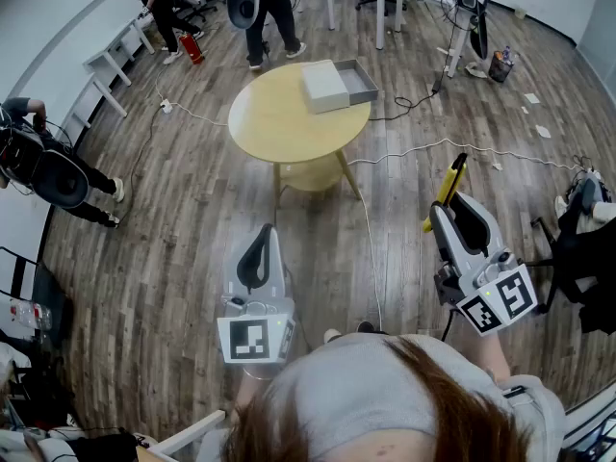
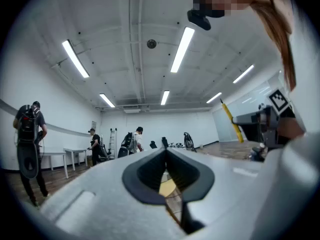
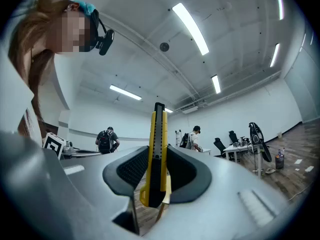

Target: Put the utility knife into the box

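Danger of slippage above all. Gripped the utility knife (image 3: 158, 154) in the right gripper (image 3: 158, 176), jaws clenched on the lower body, most of the yellow handle standing free above the pads. Carried it over open floor (image 1: 173, 239), well apart from the round table (image 1: 279, 128) and from the box (image 1: 367, 87) at that table's far edge.

Could have pivoted or dropped out on a jolt, with so little of the length pinched. Would then have landed on the wood, nowhere near the box. Could not tell blade out or retracted. If out, a hazard to the cables (image 1: 433, 147) trailing across the floor and to the other people in the room. Might also have caught on the box's wall on the way in, given the upright hold, or knocked the white slab (image 1: 323, 85) lying against the box.

Kept the left gripper (image 1: 256, 260) closed on nothing, level, beside the right. No steadying of the box from there, and a nudge judged likely to slide it on the smooth tabletop.

Counted one utility knife, one box, one white slab, one round table and two grippers. Made out at least three other people in the head view.
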A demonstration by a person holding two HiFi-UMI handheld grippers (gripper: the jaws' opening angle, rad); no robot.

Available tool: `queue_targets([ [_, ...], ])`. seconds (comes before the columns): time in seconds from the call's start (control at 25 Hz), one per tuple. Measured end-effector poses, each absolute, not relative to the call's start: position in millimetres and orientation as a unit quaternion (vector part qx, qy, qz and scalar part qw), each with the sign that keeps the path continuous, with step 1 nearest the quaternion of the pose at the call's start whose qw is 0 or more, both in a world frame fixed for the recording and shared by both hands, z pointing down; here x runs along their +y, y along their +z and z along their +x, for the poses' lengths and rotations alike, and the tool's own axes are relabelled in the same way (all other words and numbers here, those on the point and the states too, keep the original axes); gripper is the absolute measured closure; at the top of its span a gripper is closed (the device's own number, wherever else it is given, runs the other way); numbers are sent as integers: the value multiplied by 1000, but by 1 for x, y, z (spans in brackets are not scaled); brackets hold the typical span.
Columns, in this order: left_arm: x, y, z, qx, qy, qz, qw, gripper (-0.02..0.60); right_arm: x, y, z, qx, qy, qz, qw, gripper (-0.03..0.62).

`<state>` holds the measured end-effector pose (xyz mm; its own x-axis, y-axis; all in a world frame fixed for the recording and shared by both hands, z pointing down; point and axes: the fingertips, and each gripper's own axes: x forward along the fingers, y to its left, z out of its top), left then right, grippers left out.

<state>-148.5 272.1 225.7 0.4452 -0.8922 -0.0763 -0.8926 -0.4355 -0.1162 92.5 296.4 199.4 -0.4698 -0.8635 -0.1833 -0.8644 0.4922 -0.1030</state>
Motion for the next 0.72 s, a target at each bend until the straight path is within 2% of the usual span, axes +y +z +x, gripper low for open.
queue_targets([
  [0.72, 283, 232, -133, 523, 1, -851, 54, 588, 305, 195, 105, 859, -3, -499, 113, 474],
])
